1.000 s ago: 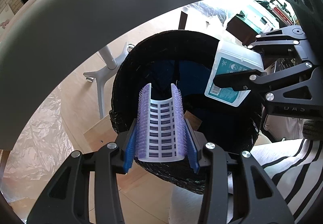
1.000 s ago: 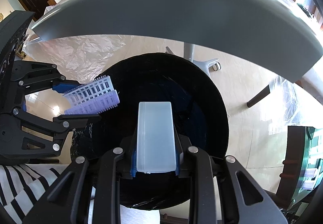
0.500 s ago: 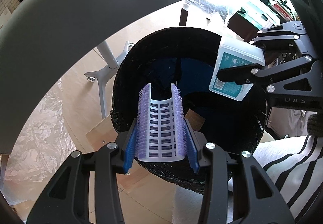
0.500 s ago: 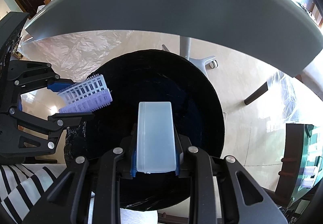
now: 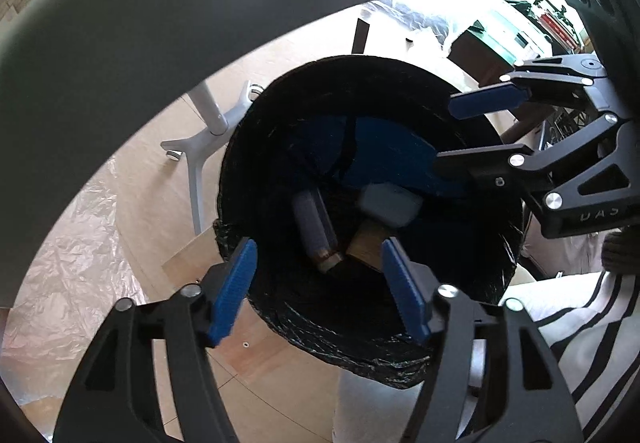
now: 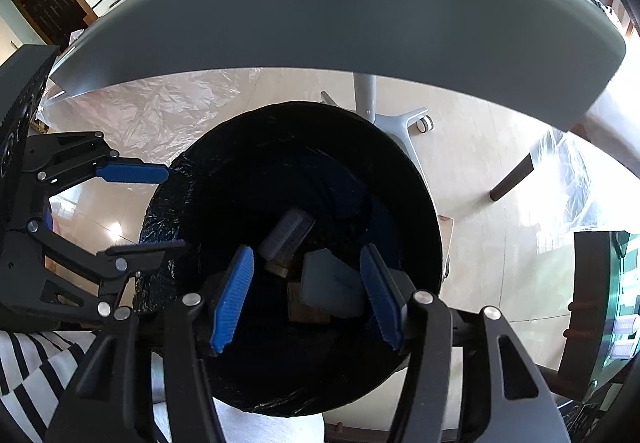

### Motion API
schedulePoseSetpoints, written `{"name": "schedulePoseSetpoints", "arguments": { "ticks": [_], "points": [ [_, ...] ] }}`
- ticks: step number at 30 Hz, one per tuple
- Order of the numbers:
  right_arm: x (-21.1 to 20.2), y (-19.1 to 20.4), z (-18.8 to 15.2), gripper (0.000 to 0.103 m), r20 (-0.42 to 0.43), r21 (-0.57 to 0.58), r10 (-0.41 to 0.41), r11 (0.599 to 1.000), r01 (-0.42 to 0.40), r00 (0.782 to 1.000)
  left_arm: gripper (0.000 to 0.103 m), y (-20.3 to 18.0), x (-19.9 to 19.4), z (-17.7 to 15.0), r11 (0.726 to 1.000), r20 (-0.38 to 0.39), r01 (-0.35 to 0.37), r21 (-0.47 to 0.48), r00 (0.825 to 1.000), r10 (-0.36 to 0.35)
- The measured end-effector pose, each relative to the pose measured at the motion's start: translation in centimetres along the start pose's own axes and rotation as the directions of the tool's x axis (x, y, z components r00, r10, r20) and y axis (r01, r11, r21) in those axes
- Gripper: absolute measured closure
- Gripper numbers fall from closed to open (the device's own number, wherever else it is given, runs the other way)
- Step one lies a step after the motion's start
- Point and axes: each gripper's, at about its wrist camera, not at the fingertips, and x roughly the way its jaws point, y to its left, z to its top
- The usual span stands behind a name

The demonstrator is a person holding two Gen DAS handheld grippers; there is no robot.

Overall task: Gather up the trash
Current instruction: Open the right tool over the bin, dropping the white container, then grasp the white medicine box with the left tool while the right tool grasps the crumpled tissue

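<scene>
A round bin lined with a black bag (image 5: 280,315) stands on the floor below both grippers; it also shows in the right wrist view (image 6: 420,203). At its bottom lie the purple bristled piece (image 5: 314,223), the pale blue box (image 5: 390,203) and a brown scrap (image 5: 368,243). They also show in the right wrist view: the bristled piece (image 6: 286,235) and the box (image 6: 332,283). My left gripper (image 5: 320,287) is open and empty above the bin's near rim. My right gripper (image 6: 306,295) is open and empty over the bin.
A grey table top (image 6: 320,3) overhangs the bin, with its white wheeled leg (image 5: 204,123) behind. Clear plastic sheeting (image 5: 68,263) covers the floor to the left. A striped trouser leg (image 5: 580,331) is at the right. A dark cabinet (image 6: 600,303) stands at the far right.
Both grippers have opened. The purple bristled piece and the pale blue box have dropped from them into the bin.
</scene>
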Motion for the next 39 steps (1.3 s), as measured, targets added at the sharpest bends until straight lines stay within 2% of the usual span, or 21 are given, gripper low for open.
{"name": "schedulePoseSetpoints", "arguments": {
  "ticks": [1,7,11,15,20,23,25,26,28,29,30,32,33,35,39],
  "points": [
    [0.0,-0.1,0.0,0.04,0.0,0.005,0.002,1.0,-0.002,1.0,0.024,-0.1,-0.1,0.0,1.0,0.006,0.004,0.003,1.0,-0.004],
    [-0.1,-0.5,-0.1,0.026,-0.001,0.03,0.017,0.999,-0.017,1.0,0.017,-0.1,0.0,0.0,0.999,-0.002,0.028,-0.018,1.0,-0.028],
    [-0.5,-0.7,-0.4,0.02,-0.007,0.047,0.025,0.999,-0.024,1.0,0.016,0.0,0.4,-0.2,0.999,-0.022,0.032,-0.043,0.999,-0.033],
    [-1.4,-0.9,-0.8,0.019,-0.001,0.065,0.029,0.997,-0.029,1.0,0.016,0.1,-0.1,-0.5,0.997,-0.028,0.018,-0.069,0.999,-0.02],
    [-4.6,-0.9,-1.3,0.019,0.025,0.051,0.005,0.999,-0.006,1.0,0.016,-0.3,-4.2,-1.2,0.998,0.034,0.008,-0.061,0.999,-0.006],
    [-9.0,0.0,-1.3,0.015,0.102,-0.021,-0.027,0.999,0.029,0.994,0.016,-0.6,-7.9,-1.4,0.999,0.102,0.013,-0.031,0.995,-0.01],
    [-12.1,0.2,-0.8,0.008,0.185,-0.044,-0.045,0.998,0.054,0.982,0.016,-0.6,-11.2,-1.1,1.0,0.174,0.03,-0.011,0.984,-0.027],
    [-13.0,0.2,-0.5,0.006,0.218,-0.045,-0.048,0.997,0.059,0.975,0.013,-0.5,-12.6,-0.8,0.999,0.208,0.035,-0.006,0.978,-0.033],
    [-16.0,0.1,0.7,0.004,0.344,-0.031,-0.061,0.997,0.076,0.937,0.003,0.3,-15.5,0.3,1.0,0.304,0.01,-0.019,0.953,-0.004],
    [-16.6,0.0,1.2,0.004,0.373,-0.023,-0.071,0.996,0.085,0.925,0.003,0.8,-16.5,0.9,0.999,0.346,-0.014,-0.038,0.938,0.026],
    [-17.5,-0.2,2.3,0.004,0.425,-0.002,-0.093,0.995,0.104,0.9,0.003,1.3,-17.1,1.4,0.998,0.374,-0.031,-0.055,0.926,0.049],
    [-18.0,-0.6,3.8,0.004,0.465,0.013,-0.1,0.994,0.106,0.88,0.003,2.5,-18.0,2.4,0.994,0.427,-0.051,-0.101,0.9,0.09],
    [-17.7,-0.7,5.1,0.004,0.471,0.016,-0.102,0.994,0.108,0.876,0.003,3.4,-18.2,3.2,0.988,0.443,-0.072,-0.135,0.888,0.125],
    [-16.8,-1.0,6.8,0.004,0.468,-0.003,-0.104,0.993,0.119,0.878,0.003,4.4,-18.0,4.6,0.98,0.444,-0.102,-0.169,0.88,0.168],
    [-13.9,-0.7,9.3,0.004,0.414,-0.053,-0.117,0.987,0.152,0.903,0.003,5.9,-15.9,7.2,0.982,0.421,-0.082,-0.171,0.895,0.148]
  ]
}}
